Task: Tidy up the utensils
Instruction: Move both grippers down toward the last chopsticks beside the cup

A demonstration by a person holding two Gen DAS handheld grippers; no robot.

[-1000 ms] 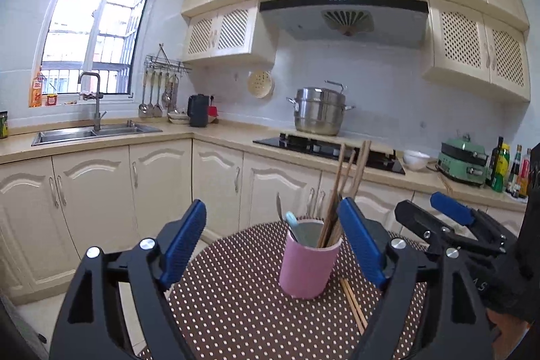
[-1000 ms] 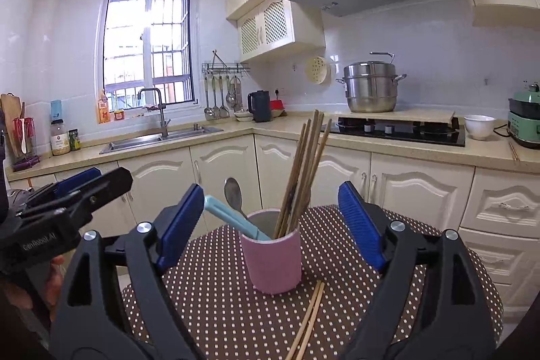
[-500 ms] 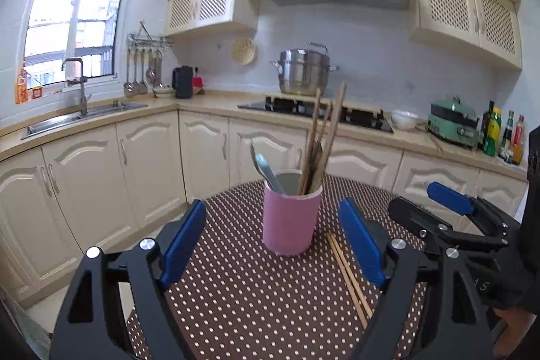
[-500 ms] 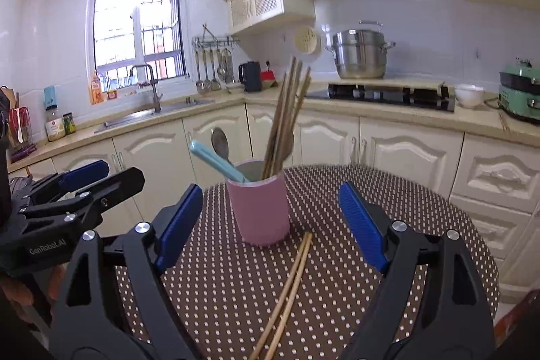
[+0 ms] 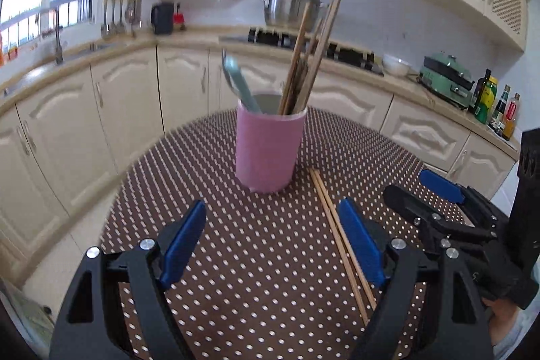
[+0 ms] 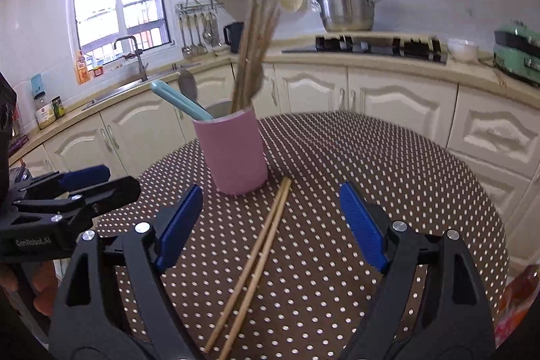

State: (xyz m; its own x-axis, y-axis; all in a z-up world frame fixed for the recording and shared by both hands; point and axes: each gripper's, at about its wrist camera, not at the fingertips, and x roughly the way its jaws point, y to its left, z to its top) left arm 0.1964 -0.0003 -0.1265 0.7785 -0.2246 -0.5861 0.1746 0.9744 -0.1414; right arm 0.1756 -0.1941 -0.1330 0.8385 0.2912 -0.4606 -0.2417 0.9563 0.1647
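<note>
**Chopsticks lying loose beside pink cup, both grippers spread and empty**

Chopsticks (image 6: 260, 262), one loose pair, are lying flat on the brown dotted tablecloth (image 6: 371, 191). Far tips are sitting just beside the base of the pink cup (image 6: 233, 154), apparently not touching it; near ends are running toward the cameras. The two sticks are lying side by side, almost parallel, close enough to touch along part of their length.

Pink cup is standing upright near the middle of the round table. Inside it: a bundle of long wooden chopsticks (image 5: 310, 56) leaning toward the stove side, a light blue handle (image 6: 179, 103) leaning the opposite way, and a metal spoon (image 6: 187, 84) behind that handle.

Left gripper (image 5: 270, 242) is hovering over the tablecloth on the near side of the cup, jaws spread wide, nothing between the blue pads (image 5: 184, 242). The loose pair is passing just inside its right-hand finger in the left wrist view; contact cannot be told.

Right gripper (image 6: 270, 225) is also hovering on the near side of the cup, jaws spread wide. The loose pair is lying on the cloth between its fingers, well clear of both pads. Nothing is being pinched.

Each gripper is showing at the edge of the other's view, flanking the cup from the near side. A person's fingers (image 6: 40, 289) are showing under the left gripper's body.

Background beyond the cup: a steel pot (image 6: 344, 5) on the stove, blurred.
</note>
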